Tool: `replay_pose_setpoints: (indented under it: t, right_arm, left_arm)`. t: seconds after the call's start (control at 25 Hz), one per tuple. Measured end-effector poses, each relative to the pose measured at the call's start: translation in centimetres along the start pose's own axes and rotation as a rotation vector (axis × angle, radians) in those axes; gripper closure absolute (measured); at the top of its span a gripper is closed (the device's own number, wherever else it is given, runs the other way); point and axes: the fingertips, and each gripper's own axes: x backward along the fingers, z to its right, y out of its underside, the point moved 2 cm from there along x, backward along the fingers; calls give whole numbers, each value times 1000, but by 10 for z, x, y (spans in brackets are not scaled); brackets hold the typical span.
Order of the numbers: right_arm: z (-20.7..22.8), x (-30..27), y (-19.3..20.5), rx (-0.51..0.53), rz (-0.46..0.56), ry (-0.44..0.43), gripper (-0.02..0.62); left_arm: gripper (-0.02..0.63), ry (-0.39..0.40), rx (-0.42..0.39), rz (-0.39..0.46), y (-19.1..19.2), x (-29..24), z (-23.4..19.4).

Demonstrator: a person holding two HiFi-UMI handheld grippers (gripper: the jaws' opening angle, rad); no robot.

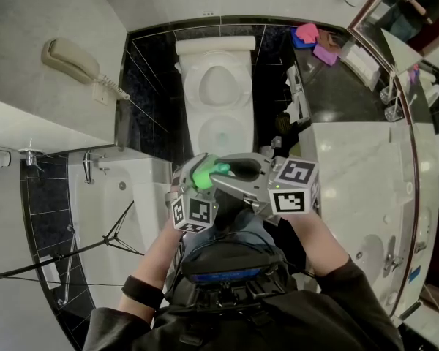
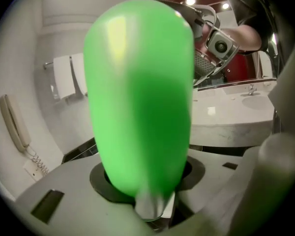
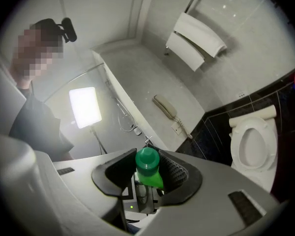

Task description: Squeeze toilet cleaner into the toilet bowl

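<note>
My left claw (image 1: pixel 193 177) is clamped on the glossy green plastic cleaner bottle (image 2: pixel 137 92), my right claw (image 3: pixel 147 170) pinches its darker green round cap (image 3: pixel 147 158), and the white ceramic toilet (image 1: pixel 238 72) lies beyond both claws.

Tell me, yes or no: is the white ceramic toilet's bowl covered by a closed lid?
No. In the head view the white ceramic toilet stands open, and the view looks straight into its uncovered bowl.
</note>
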Motion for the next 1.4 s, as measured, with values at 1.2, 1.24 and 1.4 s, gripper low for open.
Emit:
replay_pose_setpoints:
  t: [1.2,1.24,1.4]
  right_arm:
    - [-78,23,-28,603,98,-271,350]
    - [-81,23,-29,618,106,-287,362]
    - [-91,24,-29,691,105,-338,371]
  left_arm:
    - [411,910,67,188,-60,81,49]
    - [411,937,55,192,-62,85,50]
    - [411,992,12,181,-66,90,54]
